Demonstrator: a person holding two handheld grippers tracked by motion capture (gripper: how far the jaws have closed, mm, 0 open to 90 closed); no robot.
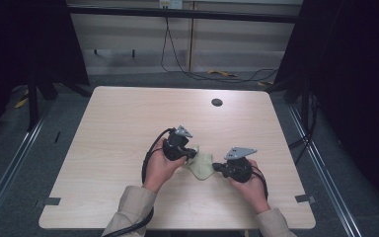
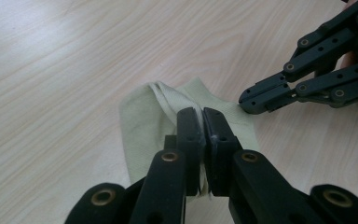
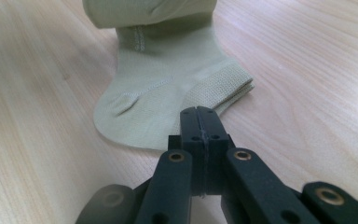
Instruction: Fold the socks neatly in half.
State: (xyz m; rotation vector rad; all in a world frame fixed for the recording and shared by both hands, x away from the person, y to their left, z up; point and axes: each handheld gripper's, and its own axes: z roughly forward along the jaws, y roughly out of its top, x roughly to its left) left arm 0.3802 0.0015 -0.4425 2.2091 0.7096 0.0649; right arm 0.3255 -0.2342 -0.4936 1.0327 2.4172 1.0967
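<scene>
Two tools at a pale green sock on the wooden surface

The high view places the sock [image 1: 202,165] between both hands, near the surface's [image 1: 118,128] front edge. The left tool's view shows the left tool [image 2: 200,114] clamped on a fold of fabric; the right tool's view shows the right tool [image 3: 198,112] pressed shut, tips at the sock's ribbed cuff edge.

The table [image 1: 128,128] around your hands is bare wood from nine o'clock round to three, so either gripper can pass freely there. At one o'clock sits a small dark cable hole [image 1: 216,102], flush with the top. Between your left gripper [image 1: 190,154] and right gripper [image 1: 216,168], only the pale green sock [image 1: 202,165] lies in the way.
</scene>
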